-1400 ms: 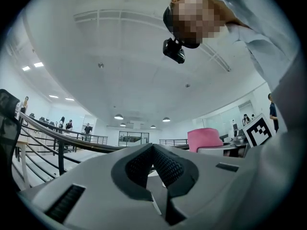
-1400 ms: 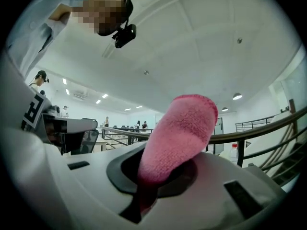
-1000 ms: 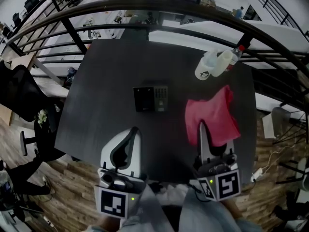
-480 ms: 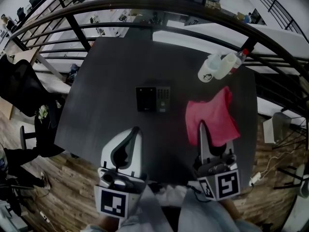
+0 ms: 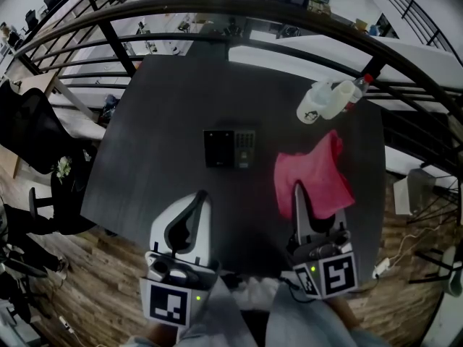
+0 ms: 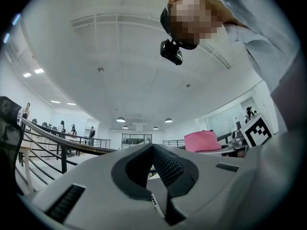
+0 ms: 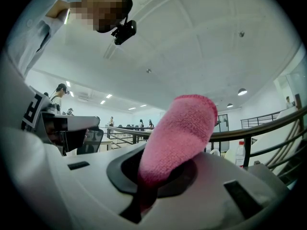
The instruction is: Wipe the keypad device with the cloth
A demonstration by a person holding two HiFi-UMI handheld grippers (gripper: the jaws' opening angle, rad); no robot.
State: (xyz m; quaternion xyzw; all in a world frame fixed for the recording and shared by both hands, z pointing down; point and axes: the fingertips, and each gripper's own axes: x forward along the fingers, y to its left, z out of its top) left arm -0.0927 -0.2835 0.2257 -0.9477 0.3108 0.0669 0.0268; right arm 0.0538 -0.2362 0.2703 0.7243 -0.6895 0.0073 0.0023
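Note:
The black keypad device (image 5: 229,148) lies flat near the middle of the dark table (image 5: 166,107), keys on its right half. To its right the pink cloth (image 5: 313,174) drapes over the table, its near edge pinched in my right gripper (image 5: 297,191), which is shut on it. The right gripper view shows the cloth (image 7: 177,135) rising out of the closed jaws. My left gripper (image 5: 200,196) hovers over the table's near edge, below and left of the device, shut with nothing in it. The left gripper view shows its jaws (image 6: 154,169) pressed together.
A white jug (image 5: 312,104) and a clear bottle with a red cap (image 5: 346,95) lie at the table's far right corner. A dark railing (image 5: 239,9) curves behind the table. An office chair (image 5: 29,132) stands left of it.
My right gripper has shifted slightly left with the cloth, dragging its near edge toward the device. The left gripper has stayed put.

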